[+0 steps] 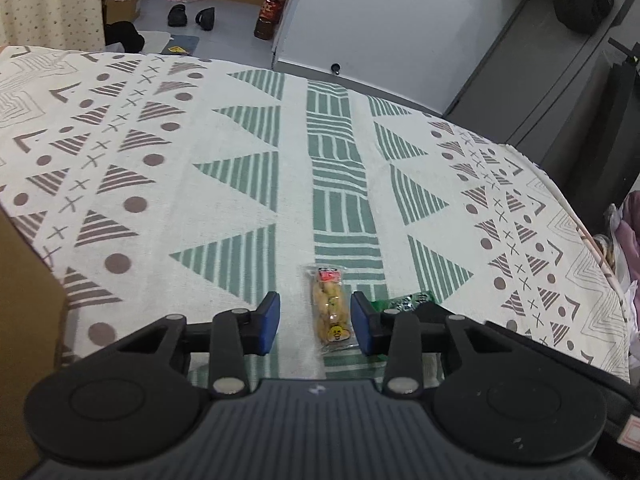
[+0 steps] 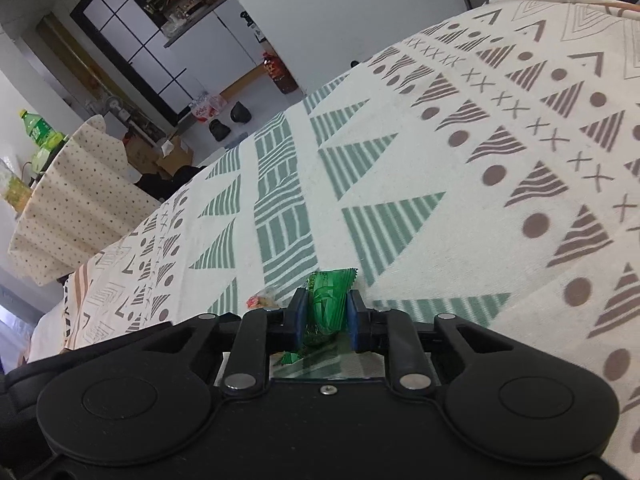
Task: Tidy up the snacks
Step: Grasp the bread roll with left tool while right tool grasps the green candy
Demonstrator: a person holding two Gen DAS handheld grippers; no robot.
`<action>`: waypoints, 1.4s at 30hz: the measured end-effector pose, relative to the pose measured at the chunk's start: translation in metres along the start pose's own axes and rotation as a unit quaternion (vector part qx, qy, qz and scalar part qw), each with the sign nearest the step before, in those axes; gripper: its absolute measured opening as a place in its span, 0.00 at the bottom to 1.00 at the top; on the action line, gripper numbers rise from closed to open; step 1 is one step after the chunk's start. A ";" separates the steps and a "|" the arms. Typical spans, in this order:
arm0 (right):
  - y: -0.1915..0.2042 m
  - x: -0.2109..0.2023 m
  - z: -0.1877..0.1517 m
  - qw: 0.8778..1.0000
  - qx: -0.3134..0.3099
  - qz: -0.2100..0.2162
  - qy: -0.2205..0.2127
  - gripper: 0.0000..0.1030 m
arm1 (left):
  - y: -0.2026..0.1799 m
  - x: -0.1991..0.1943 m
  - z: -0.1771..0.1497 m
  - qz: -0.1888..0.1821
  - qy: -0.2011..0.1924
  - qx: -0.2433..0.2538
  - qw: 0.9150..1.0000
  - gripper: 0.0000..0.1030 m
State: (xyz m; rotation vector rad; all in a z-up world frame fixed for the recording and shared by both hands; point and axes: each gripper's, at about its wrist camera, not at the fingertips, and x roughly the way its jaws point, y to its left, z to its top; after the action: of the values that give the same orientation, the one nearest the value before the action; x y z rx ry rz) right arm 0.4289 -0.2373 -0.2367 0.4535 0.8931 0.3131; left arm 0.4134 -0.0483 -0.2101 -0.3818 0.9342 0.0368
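A clear packet of yellowish snacks (image 1: pixel 330 308) with a red label lies on the patterned tablecloth (image 1: pixel 200 184). My left gripper (image 1: pixel 315 304) is open and straddles it, one blue pad on each side, neither touching. Just right of it in the left wrist view peeks a green snack packet (image 1: pixel 404 302), mostly hidden behind the right finger. The right wrist view shows that green packet (image 2: pixel 328 300) pinched between the blue pads of my right gripper (image 2: pixel 327 300), low over the cloth. The clear packet's end (image 2: pixel 262 300) shows to the left of that gripper.
A brown cardboard box (image 1: pixel 24 300) stands at the table's left edge. Beyond the far edge lie a floor with black shoes (image 1: pixel 178 15), a red-capped bottle (image 1: pixel 269 16) and a white cabinet (image 1: pixel 380 20). A dotted cloth (image 2: pixel 76 196) covers a second table.
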 end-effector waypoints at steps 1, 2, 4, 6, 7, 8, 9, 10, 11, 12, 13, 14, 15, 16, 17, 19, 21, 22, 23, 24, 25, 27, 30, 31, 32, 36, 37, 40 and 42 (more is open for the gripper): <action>-0.003 -0.001 0.001 1.000 0.002 0.000 -0.003 0.19 | -0.002 0.003 0.000 0.000 0.002 0.001 1.000 0.37; -0.005 -0.003 0.001 1.000 0.003 -0.001 -0.004 0.18 | -0.003 0.005 0.000 0.000 0.002 0.002 1.000 0.37; -0.008 -0.006 0.002 1.000 0.004 -0.003 -0.007 0.18 | -0.008 0.008 -0.001 -0.005 0.000 0.007 1.000 0.37; -0.011 -0.011 0.002 1.000 0.003 -0.006 -0.009 0.18 | -0.013 0.012 -0.003 -0.004 0.003 0.014 1.000 0.37; -0.012 -0.013 0.003 1.000 0.003 -0.007 -0.010 0.18 | -0.014 0.015 -0.003 -0.003 0.006 0.015 1.000 0.37; -0.013 -0.015 0.003 1.000 0.004 -0.009 -0.011 0.18 | -0.016 0.018 -0.004 -0.003 0.009 0.017 1.000 0.37; -0.014 -0.018 0.002 1.000 0.006 -0.011 -0.011 0.18 | -0.017 0.021 -0.006 -0.001 0.013 0.021 1.000 0.37; -0.016 -0.019 0.002 1.000 0.007 -0.013 -0.011 0.18 | -0.018 0.024 -0.007 0.003 0.018 0.025 1.000 0.37; -0.017 -0.021 0.002 1.000 0.008 -0.015 -0.011 0.18 | -0.019 0.027 -0.009 0.006 0.019 0.028 0.999 0.37; -0.017 -0.024 0.001 1.000 0.009 -0.016 -0.011 0.18 | -0.020 0.027 -0.011 0.009 0.015 0.033 0.999 0.37; -0.017 -0.026 0.001 1.000 0.010 -0.018 -0.012 0.18 | -0.022 0.027 -0.013 0.008 0.012 0.040 0.999 0.27; -0.017 -0.027 0.000 1.000 0.010 -0.019 -0.012 0.18 | -0.023 0.027 -0.015 0.008 0.014 0.043 0.999 0.17; -0.017 -0.029 -0.001 1.000 0.010 -0.021 -0.012 0.18 | -0.022 0.026 -0.016 0.004 0.015 0.040 0.999 0.17; -0.017 -0.031 -0.002 1.000 0.010 -0.023 -0.012 0.18 | -0.022 0.024 -0.017 0.001 0.015 0.038 0.999 0.17; -0.017 -0.033 -0.002 1.000 0.010 -0.024 -0.012 0.18 | -0.021 0.022 -0.017 0.000 0.016 0.036 0.999 0.17; -0.015 -0.036 -0.004 1.000 0.009 -0.026 -0.013 0.18 | -0.021 0.016 -0.020 -0.005 0.015 0.034 0.999 0.17; -0.013 -0.040 -0.006 0.999 0.008 -0.027 -0.014 0.18 | -0.022 0.009 -0.023 -0.008 0.014 0.034 0.999 0.17; -0.011 -0.042 -0.006 0.999 0.007 -0.028 -0.015 0.18 | -0.022 0.005 -0.025 -0.010 0.013 0.032 0.999 0.17; -0.010 -0.045 -0.006 0.999 0.006 -0.028 -0.016 0.18 | -0.022 0.000 -0.026 -0.012 0.012 0.032 0.999 0.17; -0.008 -0.047 -0.007 0.999 0.004 -0.028 -0.017 0.18 | -0.023 -0.005 -0.026 -0.014 0.009 0.033 0.999 0.17; -0.005 -0.049 -0.007 0.999 0.003 -0.028 -0.018 0.18 | -0.023 -0.011 -0.027 -0.015 0.005 0.035 0.999 0.17; 0.000 -0.053 -0.007 0.999 -0.002 -0.027 -0.022 0.18 | -0.022 -0.022 -0.027 -0.017 -0.003 0.033 0.999 0.17; 0.007 -0.060 -0.008 0.999 -0.004 -0.025 -0.028 0.18 | -0.017 -0.040 -0.026 -0.021 -0.011 0.022 0.999 0.17; 0.010 -0.064 -0.009 0.999 -0.002 -0.024 -0.030 0.18 | -0.014 -0.047 -0.026 -0.023 -0.016 0.016 0.999 0.17; 0.012 -0.067 -0.010 0.999 0.000 -0.022 -0.032 0.18 | -0.013 -0.054 -0.027 -0.024 -0.020 0.013 0.999 0.17; 0.027 -0.081 -0.017 0.999 -0.009 -0.015 -0.042 0.18 | -0.009 -0.081 -0.028 -0.032 -0.037 0.011 0.999 0.17; 0.031 -0.085 -0.019 0.999 -0.008 -0.013 -0.044 0.18 | -0.009 -0.087 -0.029 -0.033 -0.041 0.013 0.999 0.17; 0.042 -0.096 -0.024 0.999 -0.008 -0.001 -0.053 0.18 | -0.006 -0.107 -0.031 -0.039 -0.049 0.016 0.998 0.17; 0.049 -0.102 -0.026 0.998 -0.007 0.003 -0.056 0.18 | -0.005 -0.120 -0.034 -0.035 -0.060 0.025 0.997 0.17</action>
State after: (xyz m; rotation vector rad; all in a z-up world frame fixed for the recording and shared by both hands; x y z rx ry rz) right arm 0.3436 -0.2336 -0.1577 0.4554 0.7792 0.2958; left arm 0.3158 -0.0482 -0.1322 -0.3620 0.8001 -0.0281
